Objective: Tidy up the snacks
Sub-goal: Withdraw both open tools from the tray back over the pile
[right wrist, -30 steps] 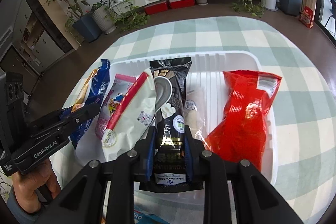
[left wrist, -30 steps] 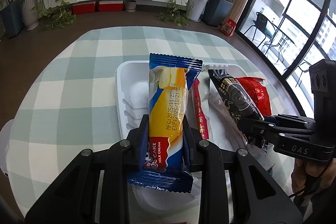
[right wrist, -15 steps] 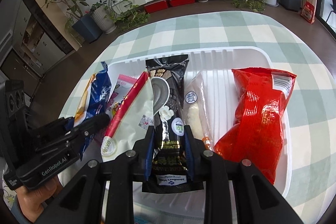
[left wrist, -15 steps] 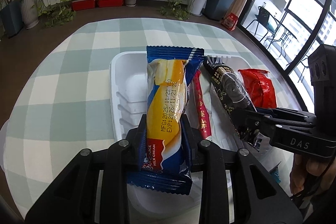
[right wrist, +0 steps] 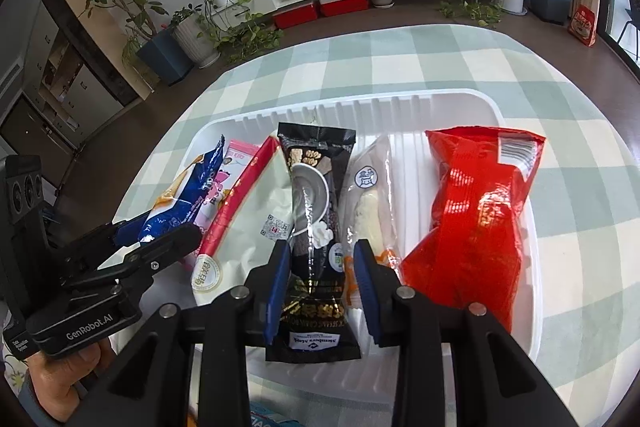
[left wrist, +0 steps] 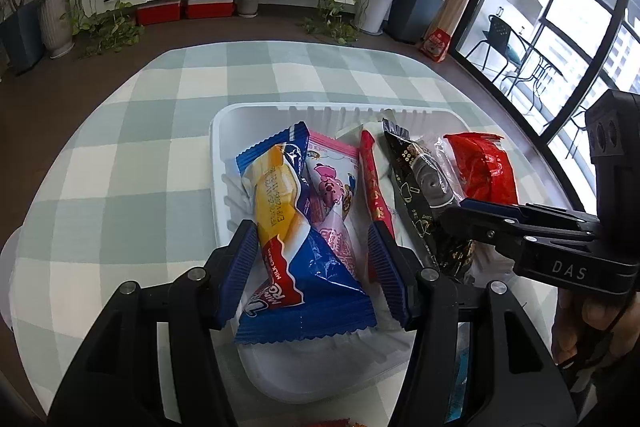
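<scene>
Checked green-and-white cloth (left wrist: 132, 131) covers the table, with potted plants and a low white TV shelf behind it. From the left wrist view, a white plastic tray (left wrist: 218, 131) sits in the middle of the cloth and holds all the snacks. Nearest the tray's left wall lies the blue-and-yellow milk cream cake packet (left wrist: 288, 227), tilted and leaning over a pink cartoon-printed packet (left wrist: 334, 187). Further from that wall come a white pouch with a red edge strip (left wrist: 374, 183), a black wrapped bar (left wrist: 420, 183), a clear packet and a red crinkled bag (left wrist: 482, 171). The left gripper (left wrist: 312, 263) has just been opening; its blue pads stand clear on either side of the cake packet, which lies between them on the tray. The right gripper (left wrist: 460, 215) reaches in over the black bar's near end.

From the right wrist view, the same tray (right wrist: 496, 111) shows the red crinkled bag (right wrist: 476, 223) by its right wall, then a clear packet with a pale snack (right wrist: 368, 195), the black wrapped bar (right wrist: 316, 195), the white pouch with red edge strip (right wrist: 260, 211), the pink packet (right wrist: 228, 175) and the cake packet (right wrist: 188, 195) toward the left wall. The right gripper (right wrist: 322, 279) has just been opening too; its pads flank the black bar's lower part, with a narrow gap showing on each side. A hand (right wrist: 60, 371) holds the left gripper (right wrist: 160, 235) at the tray's left side.
</scene>
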A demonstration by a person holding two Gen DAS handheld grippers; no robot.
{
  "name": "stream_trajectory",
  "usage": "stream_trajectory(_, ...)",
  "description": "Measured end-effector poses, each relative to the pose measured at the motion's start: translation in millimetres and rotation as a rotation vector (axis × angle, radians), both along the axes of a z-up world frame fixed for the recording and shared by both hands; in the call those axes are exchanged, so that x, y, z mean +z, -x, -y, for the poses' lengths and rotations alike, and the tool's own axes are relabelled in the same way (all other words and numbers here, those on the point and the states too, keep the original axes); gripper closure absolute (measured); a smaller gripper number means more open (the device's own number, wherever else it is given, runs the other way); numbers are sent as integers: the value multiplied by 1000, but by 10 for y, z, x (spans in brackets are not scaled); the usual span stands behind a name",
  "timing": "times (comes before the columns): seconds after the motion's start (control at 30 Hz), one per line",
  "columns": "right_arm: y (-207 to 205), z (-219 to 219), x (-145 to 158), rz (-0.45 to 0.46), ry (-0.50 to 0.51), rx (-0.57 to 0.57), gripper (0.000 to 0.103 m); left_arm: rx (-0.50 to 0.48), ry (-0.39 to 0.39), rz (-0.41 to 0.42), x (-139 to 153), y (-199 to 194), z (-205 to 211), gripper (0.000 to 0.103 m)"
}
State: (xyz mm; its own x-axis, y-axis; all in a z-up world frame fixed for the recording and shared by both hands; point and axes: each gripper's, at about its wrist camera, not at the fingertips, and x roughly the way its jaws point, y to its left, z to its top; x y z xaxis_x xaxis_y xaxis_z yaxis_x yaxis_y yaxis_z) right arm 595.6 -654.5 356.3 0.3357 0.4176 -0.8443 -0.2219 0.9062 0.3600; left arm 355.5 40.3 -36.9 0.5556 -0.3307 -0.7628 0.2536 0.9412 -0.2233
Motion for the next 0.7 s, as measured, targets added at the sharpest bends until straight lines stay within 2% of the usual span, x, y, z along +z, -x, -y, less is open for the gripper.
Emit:
stream_trajectory(0.07, 10, 41, 59, 18, -2, -8, 66, 3, 2, 8, 25, 16, -13, 48)
stream_trajectory(0.1, 16, 76, 100, 28, -10, -16, 61, 6, 4, 13, 49, 40, -23, 48)
stream_trajectory(0.13, 23, 119, 143, 35, -21, -27, 56, 12, 7, 18, 78, 73, -37, 44)
stream_trajectory(0.2, 32, 227, 233, 49, -53, -55, 40, 28, 14, 34, 145, 150, -81, 32)
stream_trajectory(0.27, 57, 354, 323, 65, -75, -80, 33, 42, 22, 50, 218, 249, -134, 27)
stream_trajectory(0.3, 70, 430, 370, 76, -76, -94, 31, 49, 26, 59, 260, 313, -160, 26)
stream_trajectory(0.4, 163, 646, 502, 93, -89, -116, 30, 66, 43, 83, 366, 547, -240, 13)
stream_trajectory(0.57, 591, 972, 732, 146, -114, -132, 25, 92, 71, 86, 438, 1097, -341, 12)
stream_trajectory(0.7, 1129, 1060, 829, 198, -137, -88, 17, 89, 95, 66, 369, 1564, -338, 10)
